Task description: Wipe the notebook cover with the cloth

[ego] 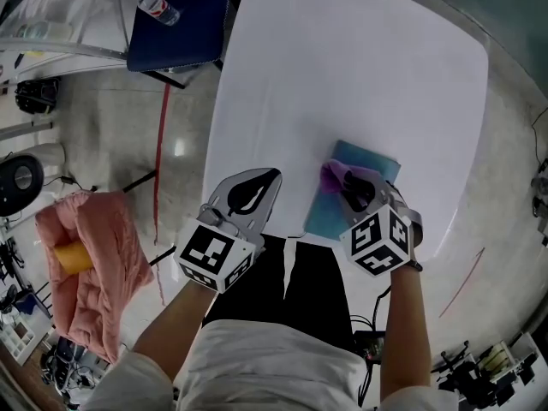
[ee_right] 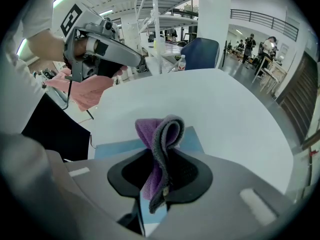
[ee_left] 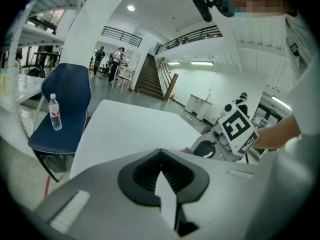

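A light blue notebook (ego: 326, 216) lies flat near the front edge of the white table (ego: 360, 58). My right gripper (ego: 347, 183) is over the notebook's near-left part, shut on a purple cloth (ego: 336, 173) with a grey back. In the right gripper view the cloth (ee_right: 161, 134) stands folded out of the jaws above the notebook (ee_right: 114, 147). I cannot tell whether the cloth touches the cover. My left gripper (ego: 273, 176) hovers at the table's front left edge, left of the notebook, shut with nothing in it. It points along the bare tabletop (ee_left: 135, 129).
Beyond the table's far left corner stands a blue chair (ego: 184, 20) with a water bottle (ego: 157, 7) on its seat. A pink padded fabric (ego: 98, 268) with an orange roll (ego: 73, 256) sits to the left on the floor. Cables and gear lie along the floor edges.
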